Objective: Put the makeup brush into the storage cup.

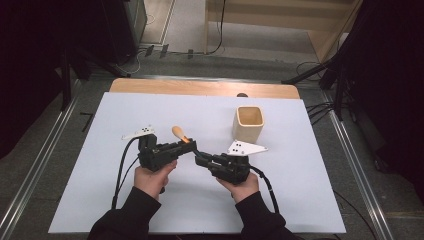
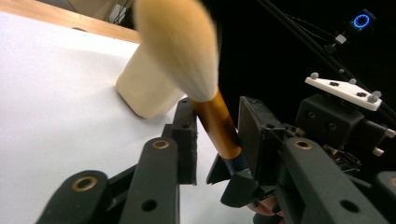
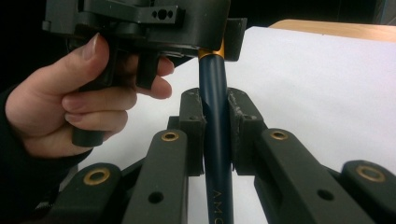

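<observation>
Over the white desk (image 1: 280,200), near its middle: both grippers meet around a makeup brush (image 1: 181,134), held clear of the surface.

Brush: pale fluffy bristle head, gold ferrule, dark blue handle with lettering along it.

Left gripper (image 1: 187,144): its fingers (image 2: 186,135) flank the gold ferrule in the left gripper view; one side seems to touch, the other shows a sliver of gap, so I cannot tell whether they truly clamp it.

Right gripper (image 1: 198,157): its fingers (image 3: 192,126) are closed narrow on the dark blue handle, pressing it from both sides in the right gripper view. This looks like the firm hold.

Long axis: in the high view the brush runs on a slant from the right gripper at the handle end, up and to the left through the left gripper, with the bristle head sticking out beyond it, away from the person.

Wooden cup (image 1: 248,124): square, open-topped, upright on the desk to the right of and beyond the brush; well apart from it.

Nearer hand: the right one sits closer to the cup.

Relation that matters: the bristle head points away from the cup, so dropping the brush in would likely call for swinging the axis toward upright over the cup's mouth.
</observation>
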`<state>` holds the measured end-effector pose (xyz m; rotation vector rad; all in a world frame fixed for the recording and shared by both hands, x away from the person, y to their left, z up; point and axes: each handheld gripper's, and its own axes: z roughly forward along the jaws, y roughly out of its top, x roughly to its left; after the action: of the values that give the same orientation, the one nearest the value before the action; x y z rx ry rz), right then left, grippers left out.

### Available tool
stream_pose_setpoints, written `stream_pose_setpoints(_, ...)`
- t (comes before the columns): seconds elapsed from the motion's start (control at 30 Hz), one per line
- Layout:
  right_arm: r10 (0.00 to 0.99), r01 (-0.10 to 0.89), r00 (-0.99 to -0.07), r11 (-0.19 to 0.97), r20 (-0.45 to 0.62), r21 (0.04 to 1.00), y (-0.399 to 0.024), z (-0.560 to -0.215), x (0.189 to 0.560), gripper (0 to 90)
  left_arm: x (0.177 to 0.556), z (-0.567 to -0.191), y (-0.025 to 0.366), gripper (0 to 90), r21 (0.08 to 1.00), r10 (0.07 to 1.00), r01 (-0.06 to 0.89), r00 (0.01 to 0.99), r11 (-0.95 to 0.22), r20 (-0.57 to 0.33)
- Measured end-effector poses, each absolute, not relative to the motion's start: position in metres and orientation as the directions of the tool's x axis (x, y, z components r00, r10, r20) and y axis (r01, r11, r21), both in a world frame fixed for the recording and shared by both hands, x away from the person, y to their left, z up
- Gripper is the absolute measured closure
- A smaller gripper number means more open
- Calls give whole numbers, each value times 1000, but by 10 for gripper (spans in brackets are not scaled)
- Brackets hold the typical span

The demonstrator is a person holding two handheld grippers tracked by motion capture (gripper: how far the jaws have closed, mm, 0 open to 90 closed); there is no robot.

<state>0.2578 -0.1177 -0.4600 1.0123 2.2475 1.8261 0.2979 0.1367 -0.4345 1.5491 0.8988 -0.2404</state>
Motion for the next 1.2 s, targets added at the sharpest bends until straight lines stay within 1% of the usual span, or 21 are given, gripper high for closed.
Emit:
stream_pose_setpoints(0.3,520,448,-783,93,340,889,-115,-462,259,781,301,-436,139,782,707,340,703,648,77,-682)
stream_pose_setpoints(0.47,518,446,-787,104,335,889,-115,-463,259,780,303,-436,140,794,684,321,726,632,73,-705)
stream_pose_setpoints(0.57,515,447,-788,99,339,889,-115,-463,259,761,303,-435,141,796,686,322,724,633,75,-704)
stream_pose_setpoints(0.63,514,449,-788,101,339,888,-115,-462,260,687,304,-435,142,797,685,324,725,632,72,-704)
stream_pose_setpoints(0.73,518,426,-798,122,308,897,-115,-462,260,618,304,-433,146,797,691,327,720,638,66,-697)
stream_pose_setpoints(0.8,523,409,-803,134,286,903,-116,-462,260,504,305,-431,150,797,698,317,714,649,62,-692)
stream_pose_setpoints(0.83,521,418,-801,136,294,898,-116,-462,260,454,305,-431,152,797,702,320,710,654,56,-686)
stream_pose_setpoints(0.9,499,445,-803,136,326,885,-117,-462,261,400,306,-429,157,797,705,324,707,657,47,-680)
stream_pose_setpoints(0.97,488,439,-812,154,318,885,-117,-462,261,362,307,-427,163,797,710,330,703,661,42,-674)
stream_pose_setpoints(1.2,439,415,-847,189,302,890,-117,-461,259,304,309,-418,176,797,733,343,680,688,2,-640)
